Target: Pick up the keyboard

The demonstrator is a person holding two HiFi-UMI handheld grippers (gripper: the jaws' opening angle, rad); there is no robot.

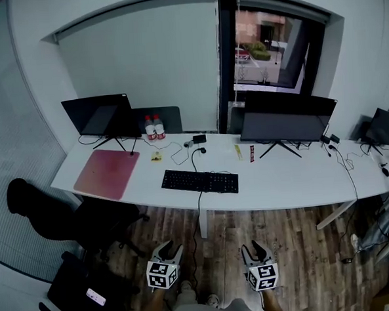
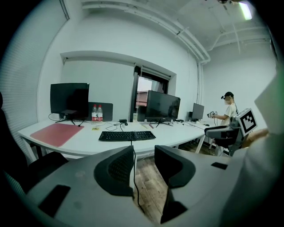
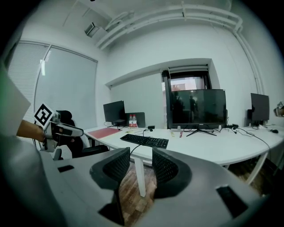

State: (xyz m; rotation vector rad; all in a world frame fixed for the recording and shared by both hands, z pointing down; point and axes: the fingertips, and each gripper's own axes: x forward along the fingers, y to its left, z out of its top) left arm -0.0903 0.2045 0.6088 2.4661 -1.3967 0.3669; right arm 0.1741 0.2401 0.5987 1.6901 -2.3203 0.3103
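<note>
The black keyboard (image 1: 200, 181) lies flat near the front edge of the white desk (image 1: 282, 185), with its cable hanging over that edge. Both grippers hover over the wooden floor, short of the desk and well apart from the keyboard. My left gripper (image 1: 169, 249) points at the keyboard (image 2: 126, 135); its jaws (image 2: 144, 153) stand open with nothing between them. My right gripper (image 1: 253, 248) is also open and empty (image 3: 141, 156), and the keyboard (image 3: 144, 140) lies ahead of it, slightly to the left.
Two dark monitors (image 1: 104, 116) (image 1: 285, 119) stand at the back of the desk, with two water bottles (image 1: 153, 128) and a red mat (image 1: 107, 173) at the left. A black office chair (image 1: 60, 215) stands left of me. A person (image 2: 228, 111) stands far right.
</note>
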